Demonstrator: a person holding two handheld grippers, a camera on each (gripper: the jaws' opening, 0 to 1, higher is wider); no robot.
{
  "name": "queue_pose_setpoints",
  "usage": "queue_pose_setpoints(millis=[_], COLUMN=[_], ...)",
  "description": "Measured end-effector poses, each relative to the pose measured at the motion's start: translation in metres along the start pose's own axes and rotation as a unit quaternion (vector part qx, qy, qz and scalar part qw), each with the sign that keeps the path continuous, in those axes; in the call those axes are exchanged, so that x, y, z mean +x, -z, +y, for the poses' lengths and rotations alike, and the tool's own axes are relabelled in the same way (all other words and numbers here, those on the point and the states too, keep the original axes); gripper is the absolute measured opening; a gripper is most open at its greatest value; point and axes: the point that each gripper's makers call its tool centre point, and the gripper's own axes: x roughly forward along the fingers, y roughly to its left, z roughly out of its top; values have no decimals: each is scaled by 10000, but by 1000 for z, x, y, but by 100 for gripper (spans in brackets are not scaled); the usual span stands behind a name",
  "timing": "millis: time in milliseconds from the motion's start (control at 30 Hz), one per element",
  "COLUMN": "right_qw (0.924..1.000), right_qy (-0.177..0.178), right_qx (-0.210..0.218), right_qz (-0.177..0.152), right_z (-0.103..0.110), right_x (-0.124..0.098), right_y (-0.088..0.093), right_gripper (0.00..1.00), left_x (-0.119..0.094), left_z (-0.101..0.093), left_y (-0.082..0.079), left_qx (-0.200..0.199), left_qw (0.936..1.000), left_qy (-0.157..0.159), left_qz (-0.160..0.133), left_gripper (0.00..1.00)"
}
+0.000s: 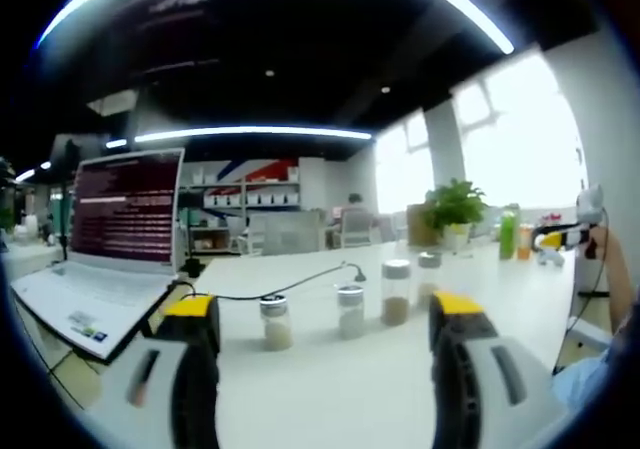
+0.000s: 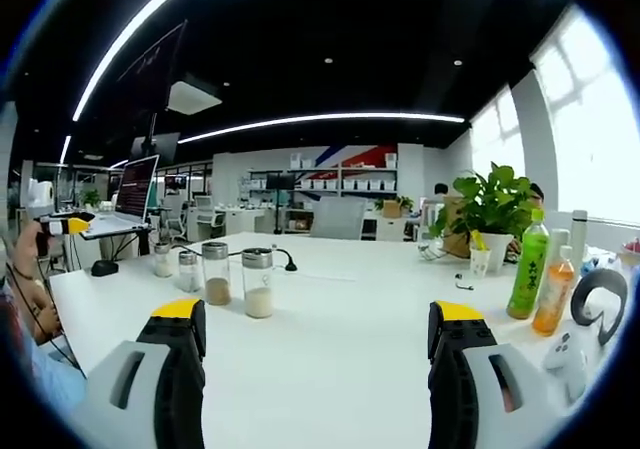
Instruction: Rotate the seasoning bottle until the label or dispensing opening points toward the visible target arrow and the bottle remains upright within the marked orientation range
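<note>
Four glass seasoning bottles with metal caps stand upright in a row on the white table (image 1: 330, 389). In the left gripper view the closest bottle (image 1: 275, 321) holds pale powder, and the others (image 1: 350, 309) (image 1: 396, 291) (image 1: 429, 274) recede to the right. My left gripper (image 1: 323, 314) is open, short of the row, with nothing between its yellow-tipped jaws. In the right gripper view the same row runs leftward from the closest bottle (image 2: 258, 282) to the farthest (image 2: 162, 259). My right gripper (image 2: 318, 314) is open and holds nothing, to the right of the bottles.
An open laptop (image 1: 110, 259) sits left of the bottles, with a black cable (image 1: 290, 284) behind them. A potted plant (image 2: 495, 209), a green drink bottle (image 2: 528, 264), an orange one (image 2: 552, 289) and a white object (image 2: 590, 319) stand at the table's right end.
</note>
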Motion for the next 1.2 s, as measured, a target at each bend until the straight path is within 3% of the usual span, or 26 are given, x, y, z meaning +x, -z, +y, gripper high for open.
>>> queue_pose_setpoints(millis=[200, 567, 867, 1200], right_qw=[9999, 9990, 9986, 9964], right_qy=[24, -336, -515, -788], right_qx=[-107, -291, -91, -245], right_qz=[-19, 33, -93, -172], right_z=[3, 26, 34, 54], right_x=[9, 26, 40, 56], right_y=[-7, -14, -21, -34], right_gripper=[96, 96, 94, 94], left_x=[1, -3, -2, 0], left_z=[3, 13, 15, 15], left_y=[0, 1, 1, 3], left_qx=[-38, -119, -57, -85], left_qw=[10000, 9998, 9997, 9997], left_qy=[-39, -144, -220, -203], left_qz=[-8, -25, 8, 57], left_gripper=[91, 91, 91, 91])
